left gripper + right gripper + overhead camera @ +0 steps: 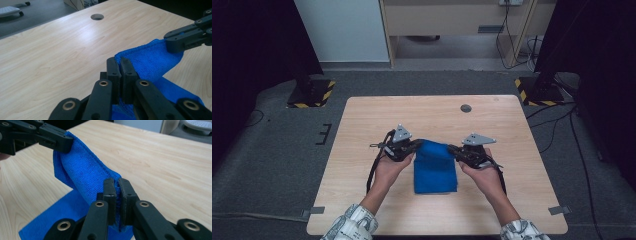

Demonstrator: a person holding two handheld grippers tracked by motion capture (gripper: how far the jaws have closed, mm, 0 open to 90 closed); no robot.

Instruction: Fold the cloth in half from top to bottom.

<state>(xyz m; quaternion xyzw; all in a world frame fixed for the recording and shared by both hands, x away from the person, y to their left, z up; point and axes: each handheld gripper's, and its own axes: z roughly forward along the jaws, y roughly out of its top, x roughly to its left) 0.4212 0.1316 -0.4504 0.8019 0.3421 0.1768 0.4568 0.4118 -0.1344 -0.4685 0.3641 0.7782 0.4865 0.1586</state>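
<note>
A blue cloth [435, 167] lies folded in the middle of the wooden table [362, 125], its far edge lifted off the wood. My left gripper [418, 144] is shut on the far left corner of that edge, my right gripper [451, 148] shut on the far right corner. In the left gripper view the jaws [121, 65] pinch the blue cloth [150, 61], and the other gripper [186, 37] holds its far corner. In the right gripper view the jaws [117, 185] clamp the blue cloth [82, 173], which stretches to the other gripper [53, 141]. The cloth's near part rests flat on the table.
A round cable hole [466, 108] sits in the table near its far edge. Cables trail from both grippers toward the near edge. Two stand bases with yellow-black stripes [312, 93] [537, 91] flank the table on the grey floor.
</note>
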